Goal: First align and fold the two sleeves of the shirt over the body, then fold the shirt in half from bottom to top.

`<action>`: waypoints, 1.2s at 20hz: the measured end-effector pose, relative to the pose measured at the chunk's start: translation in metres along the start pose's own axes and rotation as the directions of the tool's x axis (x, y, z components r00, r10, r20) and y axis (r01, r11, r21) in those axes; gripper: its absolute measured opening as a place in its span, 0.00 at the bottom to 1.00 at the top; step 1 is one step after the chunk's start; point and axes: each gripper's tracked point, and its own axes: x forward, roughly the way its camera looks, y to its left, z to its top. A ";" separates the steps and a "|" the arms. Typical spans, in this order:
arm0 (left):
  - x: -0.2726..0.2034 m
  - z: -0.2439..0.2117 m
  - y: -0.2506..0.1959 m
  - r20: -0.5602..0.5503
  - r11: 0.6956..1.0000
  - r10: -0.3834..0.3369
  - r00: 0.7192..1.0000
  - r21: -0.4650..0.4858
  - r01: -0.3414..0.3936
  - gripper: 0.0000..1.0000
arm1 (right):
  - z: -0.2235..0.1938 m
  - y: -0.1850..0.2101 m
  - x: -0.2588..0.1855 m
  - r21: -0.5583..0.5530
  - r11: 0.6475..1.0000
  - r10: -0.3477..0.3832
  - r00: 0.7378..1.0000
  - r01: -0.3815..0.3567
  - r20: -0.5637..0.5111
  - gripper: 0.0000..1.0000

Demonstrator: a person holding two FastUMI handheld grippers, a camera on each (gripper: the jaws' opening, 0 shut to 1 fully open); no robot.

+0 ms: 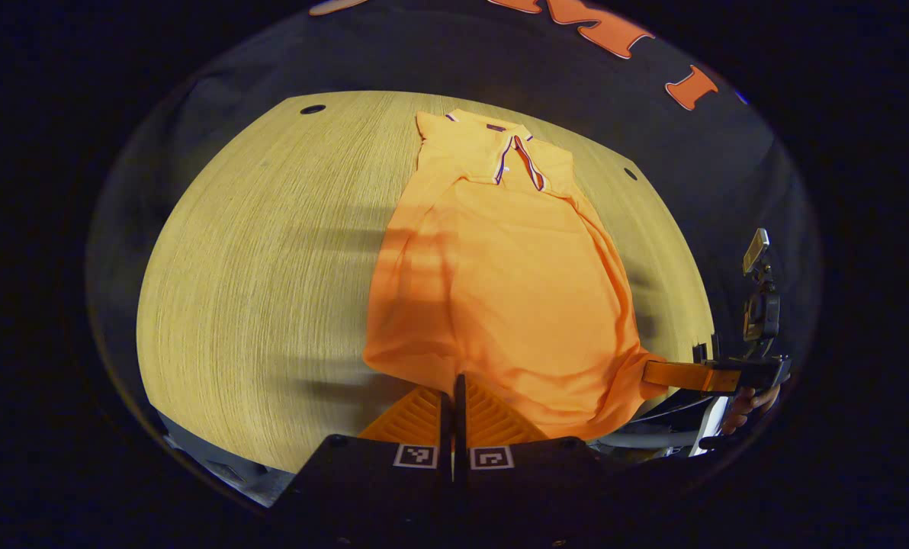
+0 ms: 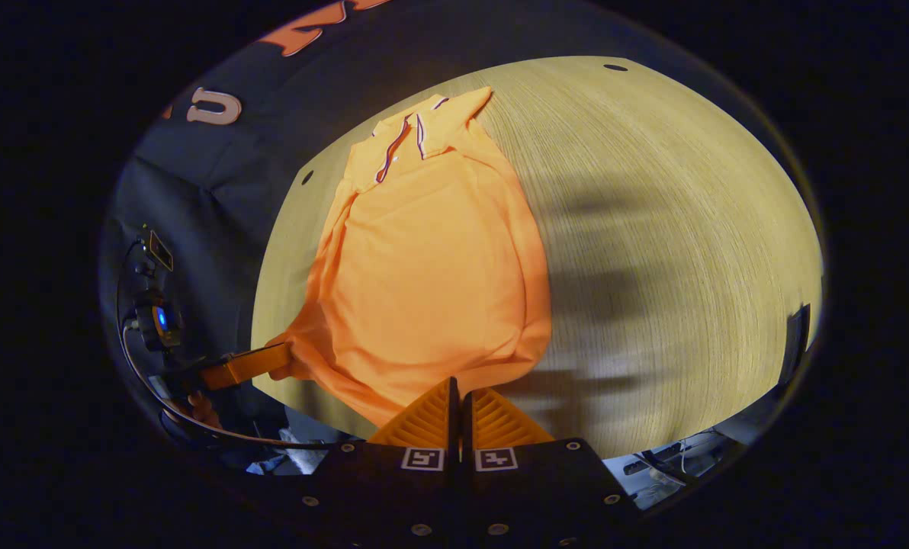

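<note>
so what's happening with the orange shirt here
A person is folding an orange polo shirt on a wooden table with two handheld grippers. The sleeves already lie folded over the body. The left gripper and right gripper each have their fingers closed on the shirt's bottom hem, apparently ready to fold it up toward the collar.

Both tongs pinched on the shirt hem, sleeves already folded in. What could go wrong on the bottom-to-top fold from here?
1. The left tongs and right tongs each hold only the hem edge of the shirt; a thin bite may slip as it lifts.
2. The hem bunches near both corners, so creases could get folded in.
3. The folded-in sleeves lie loose on the body; a fast lift toward the collar might flip them open or skew the shirt on the table.
</note>
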 end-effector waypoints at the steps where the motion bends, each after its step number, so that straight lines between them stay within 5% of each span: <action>1: -0.001 0.004 -0.002 0.006 1.000 -0.007 1.000 -0.006 0.007 0.01 | 0.003 0.003 0.000 0.010 1.000 0.021 1.000 -0.021 0.002 0.01; 7: -0.011 0.042 -0.016 0.078 0.998 -0.049 0.996 -0.021 0.051 0.01 | 0.043 0.024 -0.014 0.054 0.988 0.144 0.987 -0.148 0.071 0.01; 13: -0.028 0.105 -0.020 0.183 0.999 -0.027 0.983 -0.027 0.033 0.01 | 0.110 0.063 -0.036 0.041 0.951 0.294 0.939 -0.305 0.177 0.01; 19: -0.040 0.168 -0.025 0.261 0.999 -0.026 0.965 -0.012 0.030 0.01 | 0.163 0.068 -0.043 0.025 0.943 0.320 0.926 -0.331 0.202 0.01; 24: -0.020 0.226 -0.012 0.270 0.999 -0.048 0.962 0.037 0.040 0.01 | 0.213 0.077 -0.037 0.079 0.950 0.270 0.920 -0.303 0.283 0.01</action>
